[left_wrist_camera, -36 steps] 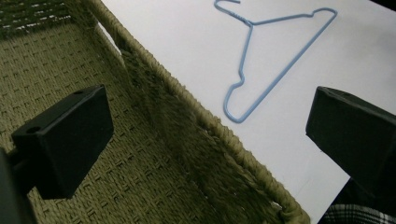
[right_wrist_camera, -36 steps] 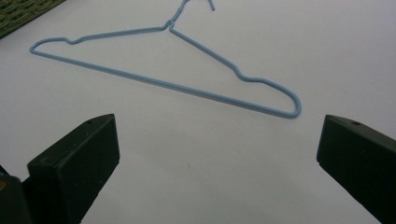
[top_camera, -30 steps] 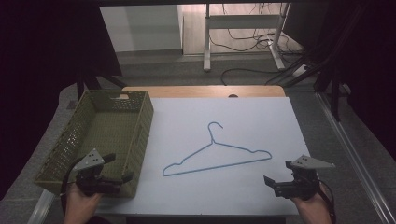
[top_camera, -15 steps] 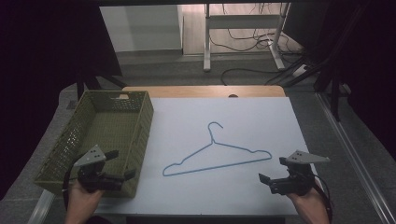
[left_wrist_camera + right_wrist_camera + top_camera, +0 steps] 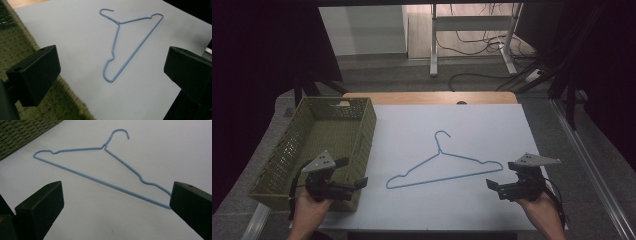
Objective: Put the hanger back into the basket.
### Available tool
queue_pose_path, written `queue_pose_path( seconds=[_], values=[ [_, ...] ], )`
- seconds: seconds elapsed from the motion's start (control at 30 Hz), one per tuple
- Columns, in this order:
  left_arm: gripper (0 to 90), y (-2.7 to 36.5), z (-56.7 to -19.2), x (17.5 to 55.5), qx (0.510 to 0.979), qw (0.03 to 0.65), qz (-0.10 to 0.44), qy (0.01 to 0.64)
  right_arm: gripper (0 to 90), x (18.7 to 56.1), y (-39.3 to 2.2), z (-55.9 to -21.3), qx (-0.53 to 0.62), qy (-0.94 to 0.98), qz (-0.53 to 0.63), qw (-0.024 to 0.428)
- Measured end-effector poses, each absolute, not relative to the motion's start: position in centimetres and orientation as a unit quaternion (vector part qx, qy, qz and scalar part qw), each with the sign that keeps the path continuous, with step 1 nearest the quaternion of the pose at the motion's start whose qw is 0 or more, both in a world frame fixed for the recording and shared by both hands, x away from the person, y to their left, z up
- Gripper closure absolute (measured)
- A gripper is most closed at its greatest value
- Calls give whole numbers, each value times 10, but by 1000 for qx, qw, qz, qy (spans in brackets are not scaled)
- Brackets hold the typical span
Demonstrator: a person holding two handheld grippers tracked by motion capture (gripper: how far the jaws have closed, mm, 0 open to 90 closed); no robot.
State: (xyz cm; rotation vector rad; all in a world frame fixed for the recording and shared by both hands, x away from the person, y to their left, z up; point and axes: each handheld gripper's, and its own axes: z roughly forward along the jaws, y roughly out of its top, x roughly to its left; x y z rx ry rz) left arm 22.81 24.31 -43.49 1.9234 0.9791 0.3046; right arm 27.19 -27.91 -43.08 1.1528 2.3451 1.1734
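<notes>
Holding both tools low at your edge of the table, you have the left gripper (image 5: pixel 352 186) spread wide over the near corner of the green woven basket (image 5: pixel 287 150), and the right gripper (image 5: pixel 498 186) just as wide, hovering just off the right tip of the blue wire hanger (image 5: pixel 447 170). Nothing is pinched in either one.

Out ahead, the hanger lies flat on the white sheet (image 5: pixel 492 130), hook pointing away from you, long bottom bar nearest. From the right gripper view the hanger (image 5: pixel 100 170) runs almost to your right-hand jaw; from the left gripper view the hanger (image 5: pixel 130 40) sits well apart, across bare sheet.

Watch the wire: it is thin and flush with the surface, so I reckon a jaw coming down flat will skate over it or shove it sideways instead of getting under. A one-ended grab could also let the far end swing and catch the basket wall.

Room is good: bare sheet all round the hanger, the basket alongside on your left, and the wooden table edge (image 5: pixel 412 97) beyond, with the sheet's right edge near your right hand (image 5: pixel 539 212).
</notes>
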Motion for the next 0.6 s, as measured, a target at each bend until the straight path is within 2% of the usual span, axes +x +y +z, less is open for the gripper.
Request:
queue_pose_path(
  seconds=[0.6],
  values=[
    [0,178,-414,249,808,465,110,344,0,289,-262,-422,381,824,396,135]
  ],
)
